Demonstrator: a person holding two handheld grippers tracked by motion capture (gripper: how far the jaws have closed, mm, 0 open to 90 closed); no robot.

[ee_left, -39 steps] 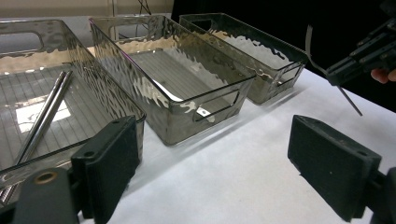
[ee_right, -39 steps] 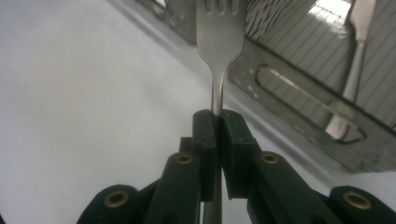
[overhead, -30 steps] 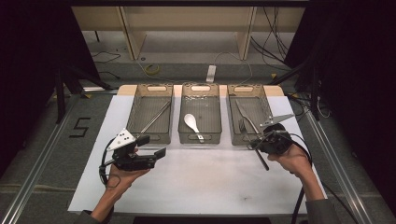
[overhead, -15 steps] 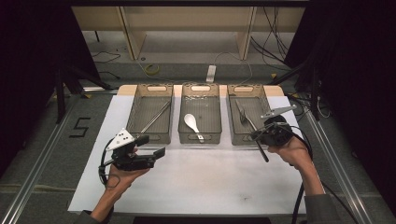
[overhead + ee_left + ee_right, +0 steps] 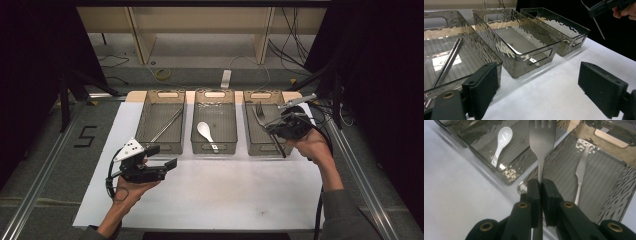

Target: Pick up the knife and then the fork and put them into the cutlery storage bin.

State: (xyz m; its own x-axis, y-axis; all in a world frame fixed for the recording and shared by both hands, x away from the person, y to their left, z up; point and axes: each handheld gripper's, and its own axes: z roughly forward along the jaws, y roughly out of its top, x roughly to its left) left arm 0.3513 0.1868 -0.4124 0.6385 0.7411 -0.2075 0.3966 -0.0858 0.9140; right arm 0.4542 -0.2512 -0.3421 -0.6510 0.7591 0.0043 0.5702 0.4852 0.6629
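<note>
Right gripper pinches the fork handle, tines pointing beyond it

Left tool: two black pads at the bottom of the frame, one at 7 o'clock, one at 4 o'clock, standing wide apart with nothing between them.

Surface: white, bare between the pads.

Left tray, 9 o'clock: clear rippled plastic, holding a pair of metal chopsticks lying side by side on its ribbed floor.

Middle tray, centre: same make, cut-out handle facing the camera.

Right tray, 1 o'clock: darker, just beside the middle one.

Right tool, 1 o'clock, top edge: held in a hand, a thin metal handle hanging down from it above the right tray.
</note>
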